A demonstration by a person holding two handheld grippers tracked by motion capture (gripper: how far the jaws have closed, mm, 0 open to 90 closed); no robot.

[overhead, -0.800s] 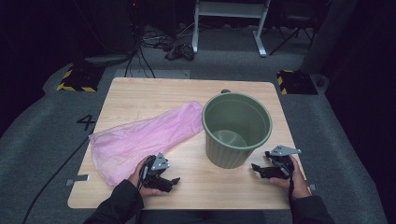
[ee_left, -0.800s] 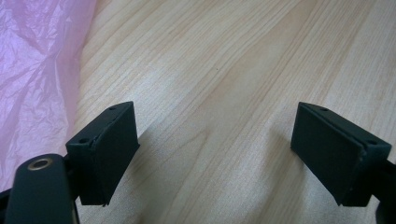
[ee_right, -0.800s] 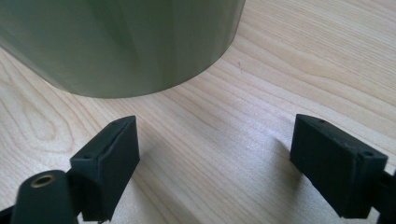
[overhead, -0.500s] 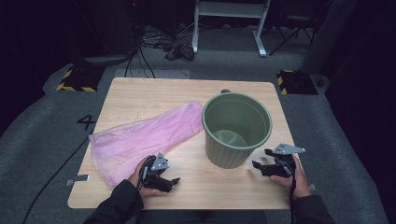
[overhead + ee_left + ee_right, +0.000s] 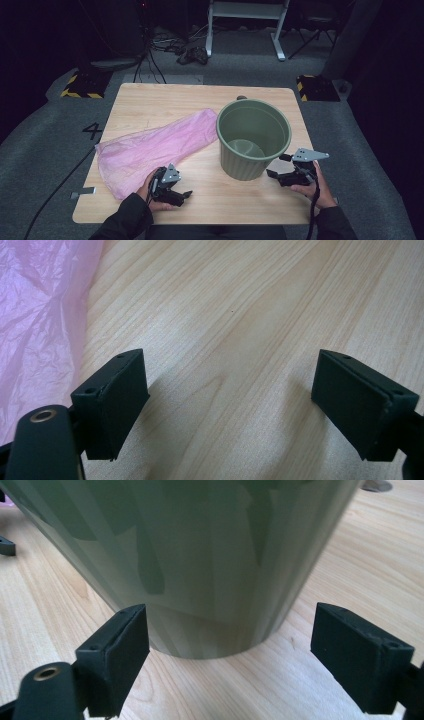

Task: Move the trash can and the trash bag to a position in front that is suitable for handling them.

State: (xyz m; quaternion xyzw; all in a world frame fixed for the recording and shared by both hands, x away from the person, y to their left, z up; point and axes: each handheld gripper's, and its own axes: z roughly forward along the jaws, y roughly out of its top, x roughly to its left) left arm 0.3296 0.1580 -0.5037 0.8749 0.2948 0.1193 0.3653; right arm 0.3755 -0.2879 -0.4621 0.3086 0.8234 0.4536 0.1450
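Surface: wooden table [image 5: 150, 105] on grey carpet, dark room behind.
Bin: green plastic bin [image 5: 253, 137] stands upright right of centre in the high view.
Bag: pink plastic bag [image 5: 150, 147] lies flat, left of the bin, touching its wall.
Right gripper [image 5: 280, 166]: lower right, jaws spread wide, empty, aimed at the bin's base just beside it.
Left gripper [image 5: 184, 196]: lower centre-left, jaws wide, empty, over bare wood; bag edge just beside its left jaw.
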